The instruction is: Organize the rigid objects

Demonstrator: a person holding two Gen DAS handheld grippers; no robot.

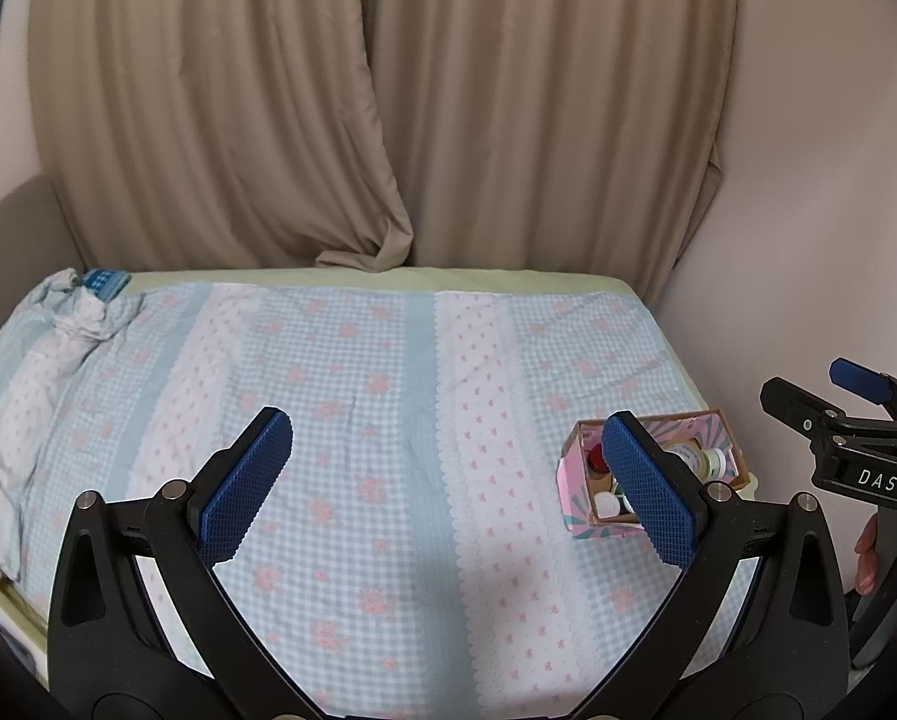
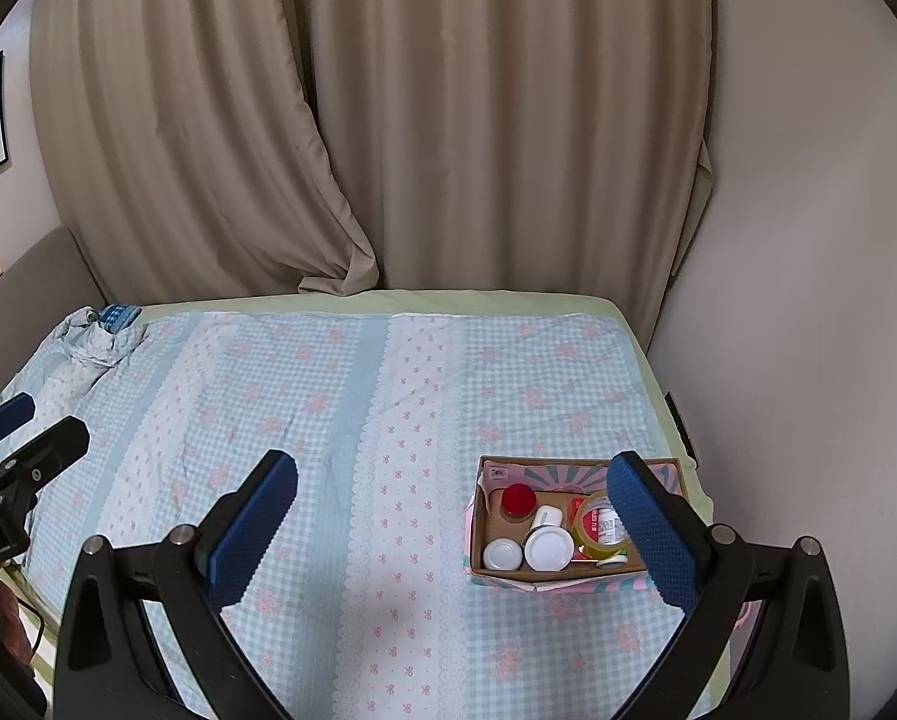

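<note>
Left gripper (image 1: 448, 492): lower centre of the left wrist view, spread wide, holding nothing, touching nothing, above the cloth.
Right gripper (image 2: 451, 531): lower centre of the right wrist view, also spread wide and free of load; right pad (image 2: 649, 531) in front of the right part of the box, contact not possible to tell.
Bed cover (image 2: 340, 420): checked blue and pink cloth, filling the middle of both views, bare of loose objects as far as visible.
Cardboard box (image 2: 484, 531): lower right of the right wrist view, near the right edge of the bed; in the left wrist view (image 1: 574, 483) half hidden behind the right pad.
Contents: red-capped jar (image 2: 518, 501), white-lidded jar (image 2: 548, 547), smaller white lid (image 2: 502, 554), yellow tape roll (image 2: 595, 525), all inside the box, close together.
Task state: probably almost finished, objects already collected in the box.
Risk: box very near the bed edge, so possible push over the side by the right pad during lowering; soft cloth under the box, so easy tilting and spilling of jars.
Far end: crumpled bedding (image 2: 91, 342) in the upper left, beige curtain (image 2: 448, 120) behind.
</note>
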